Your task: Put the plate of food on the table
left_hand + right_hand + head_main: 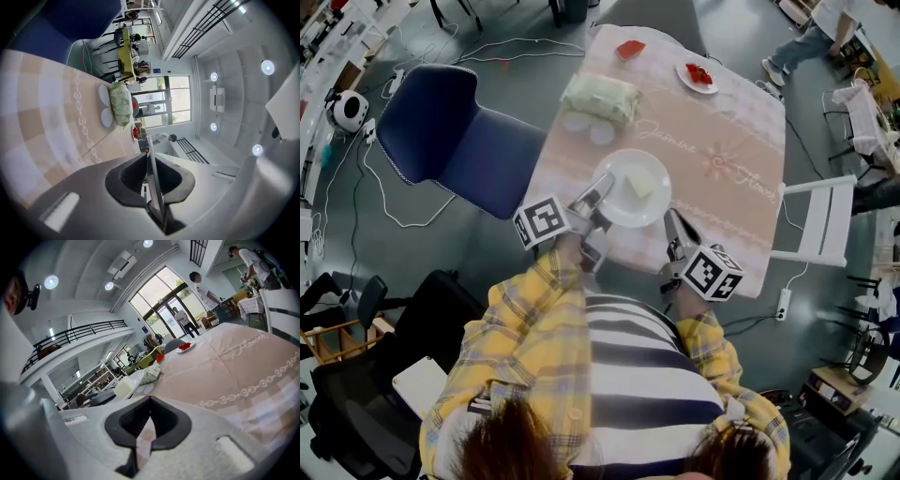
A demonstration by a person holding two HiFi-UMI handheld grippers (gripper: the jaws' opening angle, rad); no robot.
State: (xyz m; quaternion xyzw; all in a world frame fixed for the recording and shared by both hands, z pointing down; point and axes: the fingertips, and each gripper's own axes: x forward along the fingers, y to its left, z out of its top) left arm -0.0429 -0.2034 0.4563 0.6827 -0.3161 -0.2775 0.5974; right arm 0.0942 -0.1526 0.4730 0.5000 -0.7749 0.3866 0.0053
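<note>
A white plate (628, 192) carrying a pale block of food (639, 183) is over the near end of the table (741, 187), which has a pink cloth. My left gripper (598, 195) is shut on the plate's left rim. In the left gripper view the thin rim (153, 173) runs edge-on between the closed pads. I cannot tell whether the plate rests on the cloth. My right gripper (673, 223) is just off the plate's near right edge, shut with nothing in it. From the right gripper (150, 401) the food block (125, 386) shows to the left.
Farther along the table lie a green-and-white bundle (600, 97), two small white discs (589, 127), a small plate of red food (697, 75) and a red item (629, 49). A blue chair (459, 141) stands left of the table, a white chair (820, 220) right.
</note>
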